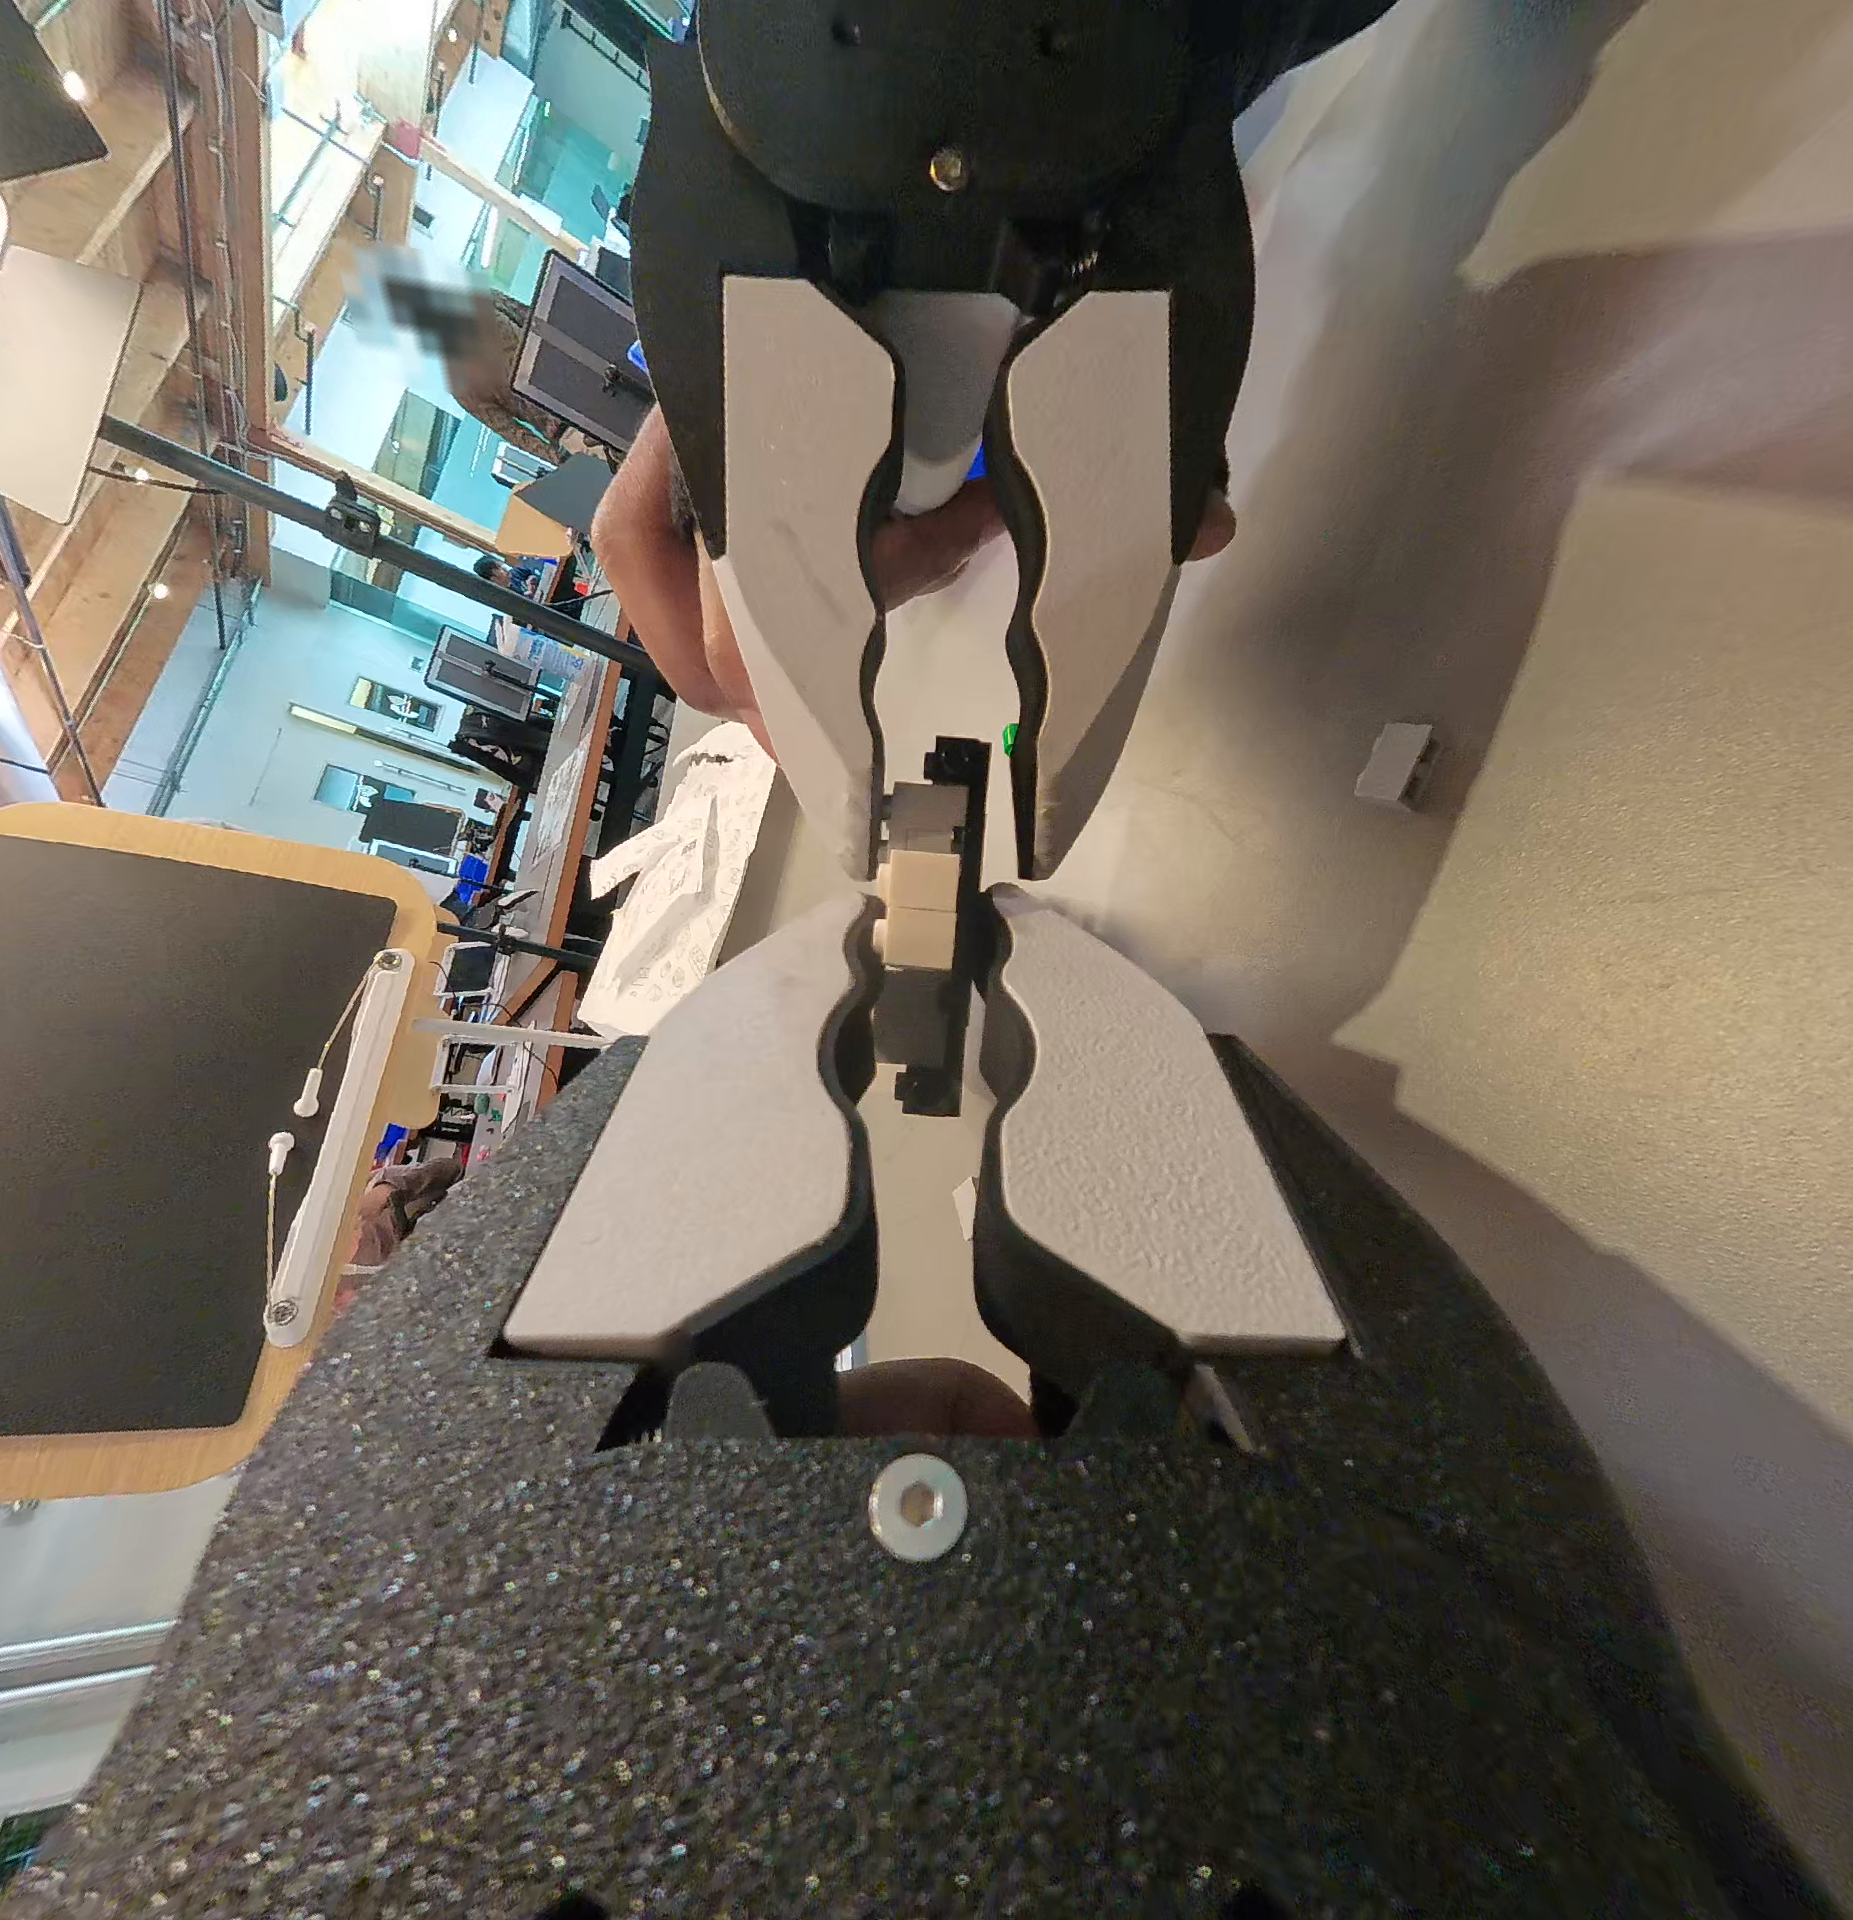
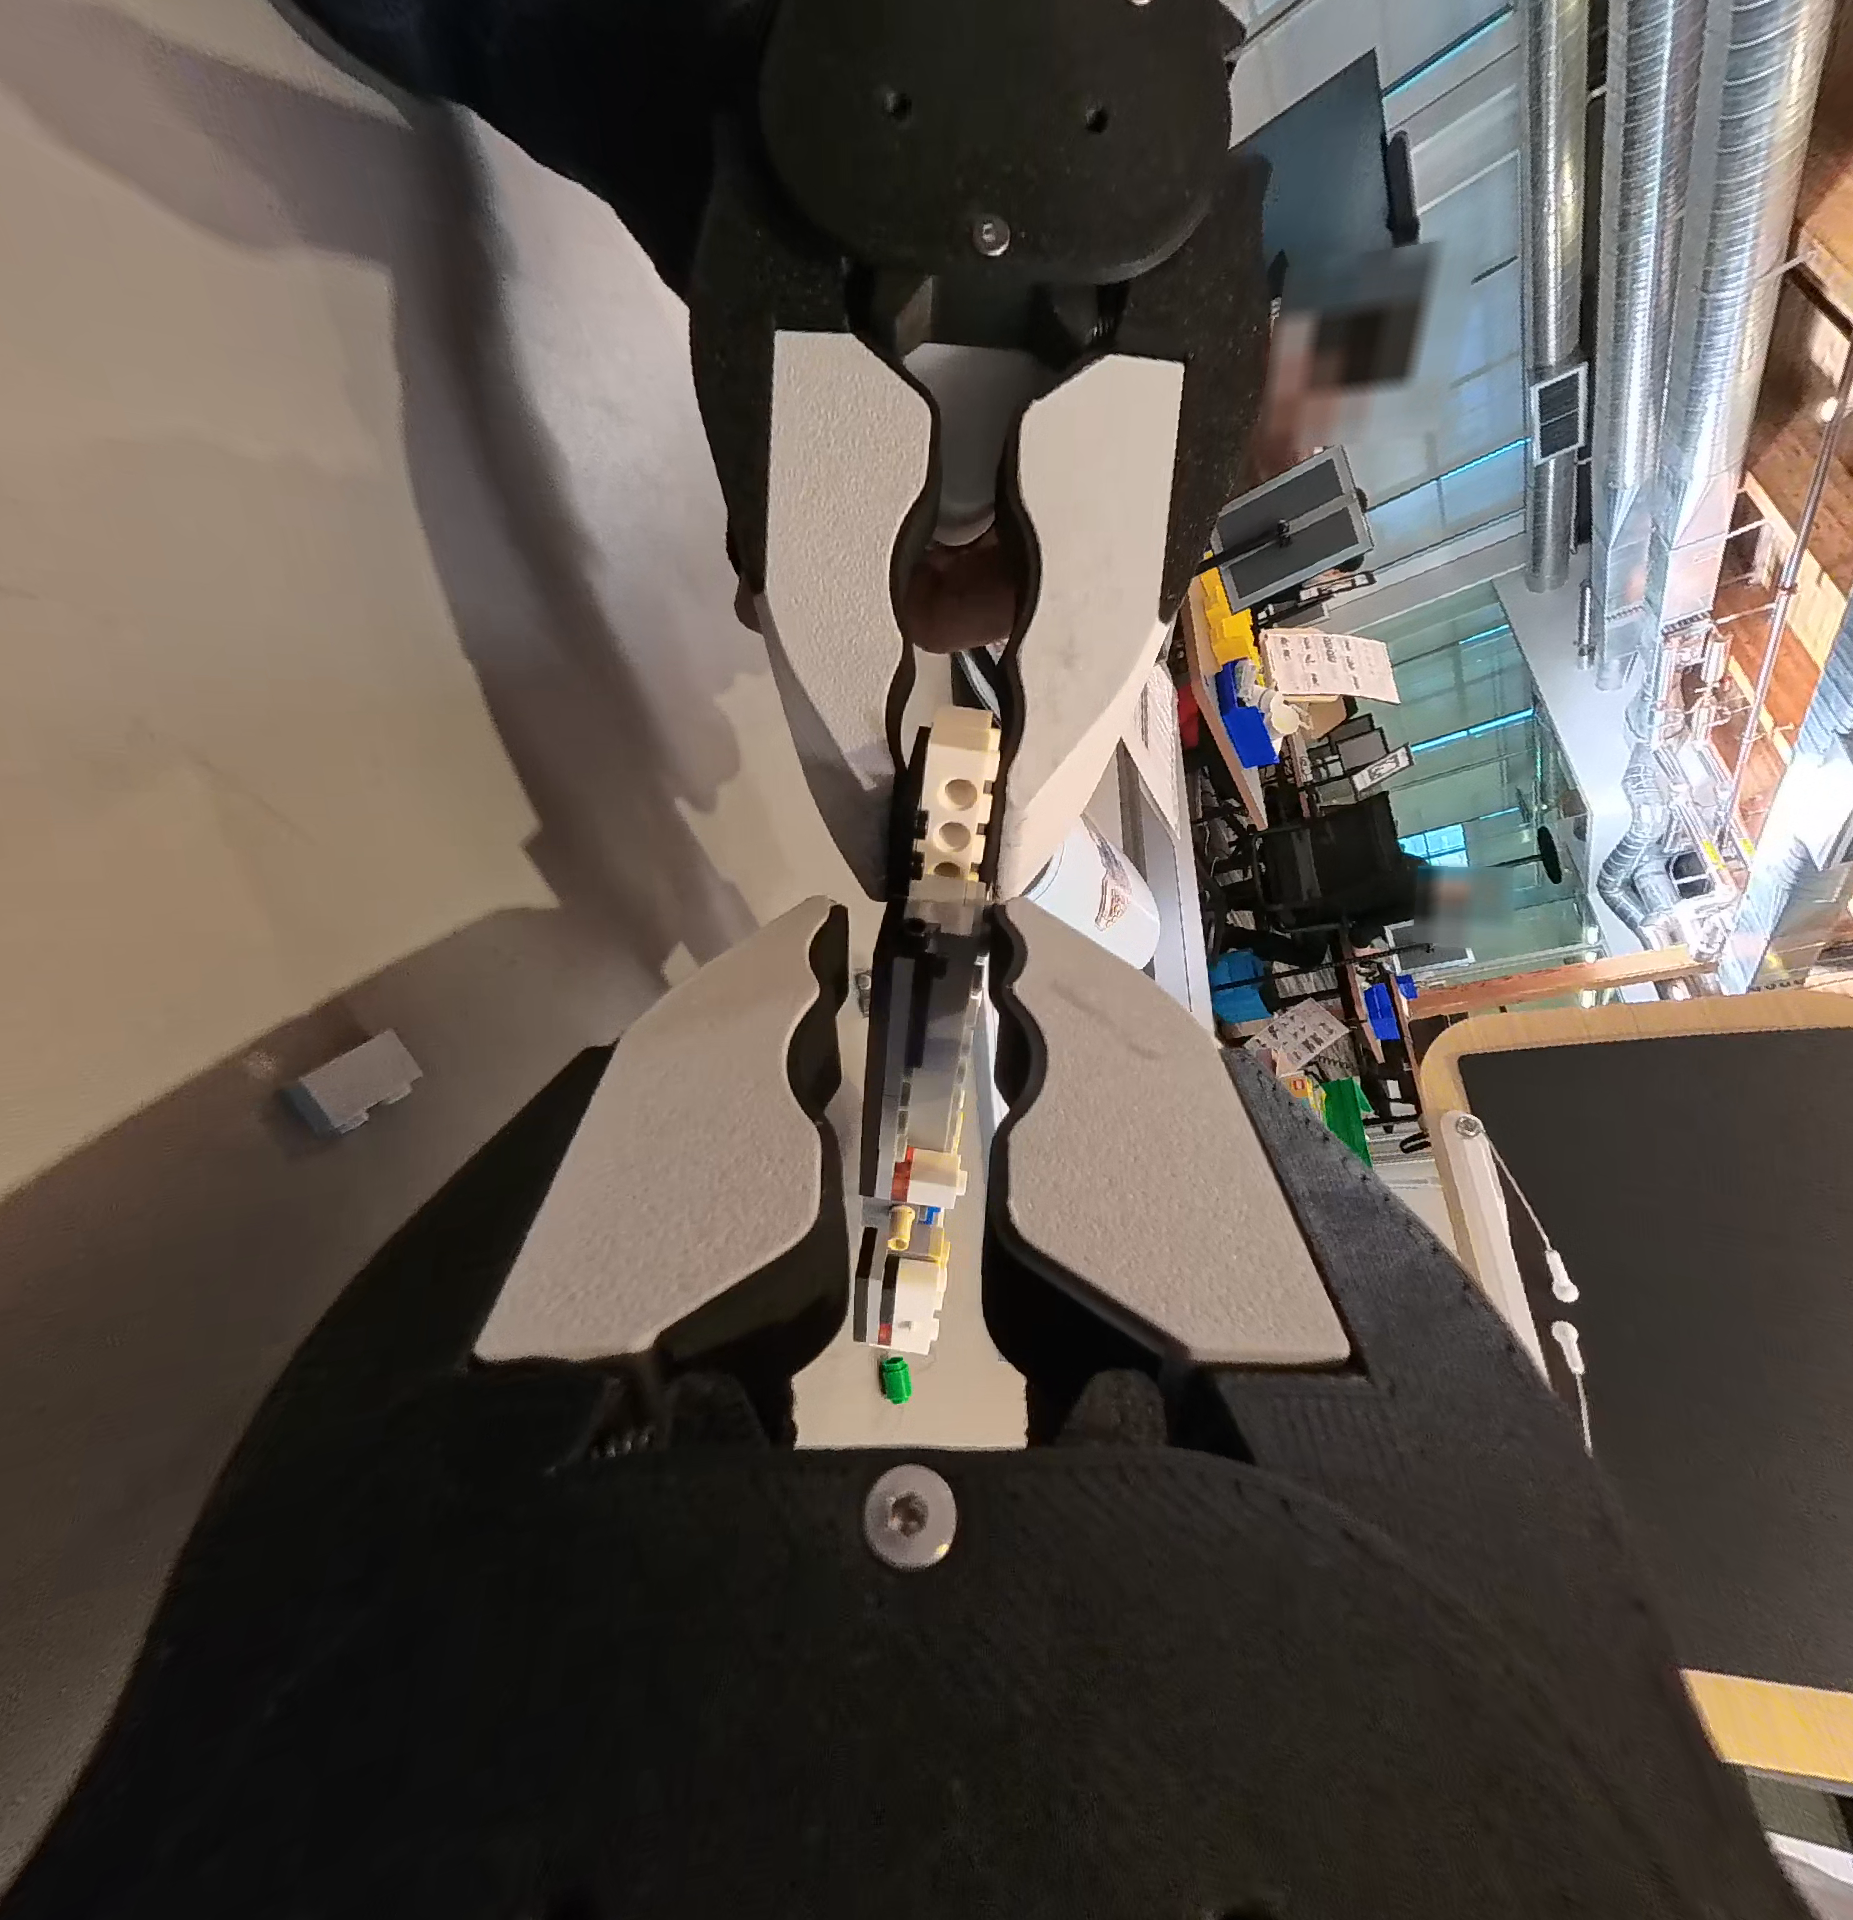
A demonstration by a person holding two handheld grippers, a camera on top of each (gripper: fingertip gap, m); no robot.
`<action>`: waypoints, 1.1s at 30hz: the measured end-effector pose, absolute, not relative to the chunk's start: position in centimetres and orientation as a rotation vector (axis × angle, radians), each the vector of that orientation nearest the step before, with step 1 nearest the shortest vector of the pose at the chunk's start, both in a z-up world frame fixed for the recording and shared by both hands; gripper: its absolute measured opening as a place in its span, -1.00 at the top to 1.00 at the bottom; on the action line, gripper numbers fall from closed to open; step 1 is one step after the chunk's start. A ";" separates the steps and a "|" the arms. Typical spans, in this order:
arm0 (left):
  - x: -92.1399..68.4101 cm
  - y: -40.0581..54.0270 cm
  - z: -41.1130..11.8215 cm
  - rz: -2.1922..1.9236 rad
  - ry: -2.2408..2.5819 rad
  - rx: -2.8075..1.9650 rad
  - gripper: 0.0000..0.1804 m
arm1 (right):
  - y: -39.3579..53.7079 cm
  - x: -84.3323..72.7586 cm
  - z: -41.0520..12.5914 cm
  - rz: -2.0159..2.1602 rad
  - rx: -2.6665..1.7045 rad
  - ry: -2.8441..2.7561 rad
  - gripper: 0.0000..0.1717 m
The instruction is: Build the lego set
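Your left gripper (image 1: 927, 904) has its jaws pinched on one end of a long brick build (image 1: 922, 899). One pad sits against the studs of the cream bricks and the other against the black plate that backs them. The build lies in the air above the pale counter (image 1: 1265, 831), running from 6 o'clock to 12 o'clock in the left wrist view.

Your right gripper (image 2: 917, 914) meets it nose to nose from the other end, jaws spread around the build's grey and black part (image 2: 917, 1039). The pad at 3 o'clock touches the build. The pad at 9 o'clock stands clear of it, with a strip of counter showing between them, so the build is not clamped here. The rest of the build, with white, yellow, red and blue bits, reaches back between these fingers toward 6 o'clock.

Just past its near end, at 6 o'clock in the right wrist view, a small green piece (image 2: 894, 1382) lies on the counter. A loose grey brick (image 2: 353, 1081) rests well apart at 8 o'clock. A white paper cup (image 2: 1104, 904) stands near the fingertips at 3 o'clock. In the left wrist view a printed paper bag (image 1: 683, 883) lies at 9 o'clock, and a wood-framed black board (image 1: 153, 1132) lies beyond it.
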State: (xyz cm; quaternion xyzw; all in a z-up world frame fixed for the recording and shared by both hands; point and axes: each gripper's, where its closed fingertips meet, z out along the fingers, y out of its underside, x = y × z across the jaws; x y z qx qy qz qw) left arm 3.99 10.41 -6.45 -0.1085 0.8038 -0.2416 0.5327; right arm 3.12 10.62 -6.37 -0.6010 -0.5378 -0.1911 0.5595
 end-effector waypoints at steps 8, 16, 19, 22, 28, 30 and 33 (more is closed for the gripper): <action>4.2 10.5 -6.7 -0.566 1.912 -0.263 0.82 | 10.7 3.3 -6.6 -0.461 -1.430 -1.271 0.70; 5.1 11.0 -7.0 -0.505 1.840 -0.274 0.82 | 11.1 3.9 -5.8 -0.524 -1.449 -1.239 0.60; 5.4 11.4 -6.8 -0.521 1.804 -0.309 0.82 | 10.6 4.8 -4.6 -0.542 -1.453 -1.223 0.58; 5.4 11.5 -6.8 -0.529 1.792 -0.310 0.82 | 9.1 5.0 -4.5 -0.447 -1.528 -1.247 0.59; 5.4 11.7 -6.1 -0.512 1.749 -0.308 0.83 | 5.3 4.1 -10.1 -0.218 -1.997 -1.114 0.69; 5.3 11.5 -6.1 -0.511 1.748 -0.300 0.83 | 4.5 3.7 -11.7 -0.175 -2.146 -0.945 0.70; 5.3 11.0 -6.3 -0.508 1.755 -0.284 0.83 | 4.2 2.9 -12.2 -0.050 -2.221 -0.648 0.71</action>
